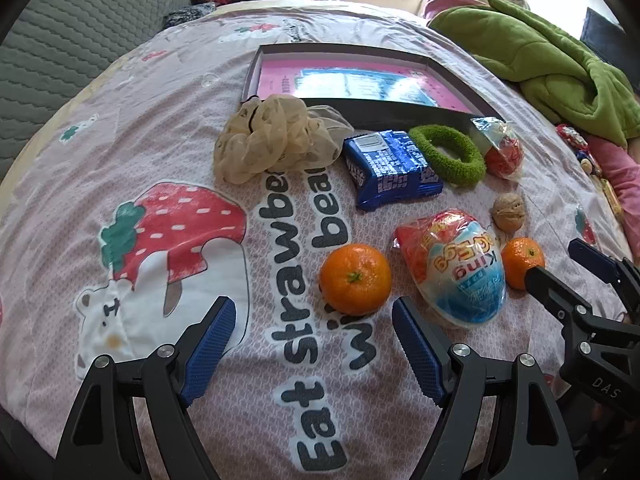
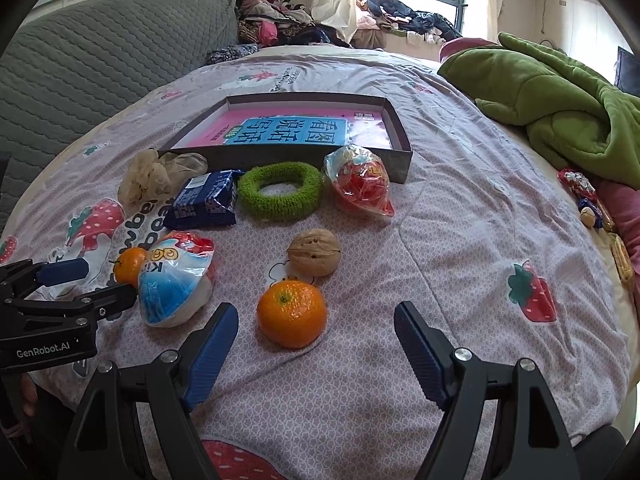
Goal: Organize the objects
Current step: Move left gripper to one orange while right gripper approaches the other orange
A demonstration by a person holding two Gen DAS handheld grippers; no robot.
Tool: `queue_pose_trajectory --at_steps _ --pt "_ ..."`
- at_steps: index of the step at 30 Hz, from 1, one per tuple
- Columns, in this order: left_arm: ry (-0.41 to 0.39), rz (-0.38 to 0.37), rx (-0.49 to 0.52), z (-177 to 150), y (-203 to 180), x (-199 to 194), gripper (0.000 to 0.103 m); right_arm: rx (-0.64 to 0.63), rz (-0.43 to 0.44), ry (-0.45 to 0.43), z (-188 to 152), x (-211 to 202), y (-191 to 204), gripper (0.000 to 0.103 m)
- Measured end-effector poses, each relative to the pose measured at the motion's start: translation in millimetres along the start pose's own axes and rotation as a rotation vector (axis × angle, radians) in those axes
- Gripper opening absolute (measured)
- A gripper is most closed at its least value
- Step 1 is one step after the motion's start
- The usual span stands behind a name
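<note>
On a bed covered with a pale pink sheet printed with strawberries and bears (image 2: 460,240) lie the things to be sorted, counted out as follows: two small round orange mandarins, one larger (image 1: 355,279) in front of the left gripper (image 1: 310,340) and one smaller (image 2: 291,313) in front of the right gripper (image 2: 316,344); two egg-shaped toy sweets in crinkled plastic wrap — a blue-and-white one (image 1: 460,272) lying between the mandarins, a red one (image 2: 362,186) touching the near wall of the box; one brown wrinkled walnut (image 2: 315,257) just behind the smaller mandarin; one fuzzy green ring-shaped hair scrunchie (image 2: 280,195); one blue foil snack packet (image 1: 390,168) just left of the ring; and one cream sheer fabric scrunchie (image 1: 272,136) farthest left. Behind this row sits one shallow dark cardboard box (image 2: 402,132) with a pink and blue printed book lying flat inside. Both grippers hover over the sheet with their blue-padded jaws spread wide apart, holding nothing. A crumpled green fleece blanket (image 2: 560,96) lies at the right side of the bed, with a few wrapped sweets (image 2: 580,192) near it.
</note>
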State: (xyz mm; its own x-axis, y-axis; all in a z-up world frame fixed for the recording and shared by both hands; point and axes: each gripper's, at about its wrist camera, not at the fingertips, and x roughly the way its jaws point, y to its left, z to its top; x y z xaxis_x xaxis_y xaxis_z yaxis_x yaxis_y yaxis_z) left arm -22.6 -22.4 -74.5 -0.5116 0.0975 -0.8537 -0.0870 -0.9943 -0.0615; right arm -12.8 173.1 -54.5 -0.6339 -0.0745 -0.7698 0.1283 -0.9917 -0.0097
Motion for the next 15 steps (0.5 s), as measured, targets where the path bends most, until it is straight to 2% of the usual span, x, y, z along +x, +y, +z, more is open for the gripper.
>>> queue_pose_trajectory --at_steps 9,15 --pt "-0.018 -0.028 -0.025 4.5 2.4 6.5 0.081 0.003 -0.013 0.000 -1.6 6.4 -1.8 0.080" --pt "-0.041 -0.004 -0.004 6.1 -1.5 8.0 0.081 -0.008 -0.014 0.000 -0.8 9.8 2.4 0.076"
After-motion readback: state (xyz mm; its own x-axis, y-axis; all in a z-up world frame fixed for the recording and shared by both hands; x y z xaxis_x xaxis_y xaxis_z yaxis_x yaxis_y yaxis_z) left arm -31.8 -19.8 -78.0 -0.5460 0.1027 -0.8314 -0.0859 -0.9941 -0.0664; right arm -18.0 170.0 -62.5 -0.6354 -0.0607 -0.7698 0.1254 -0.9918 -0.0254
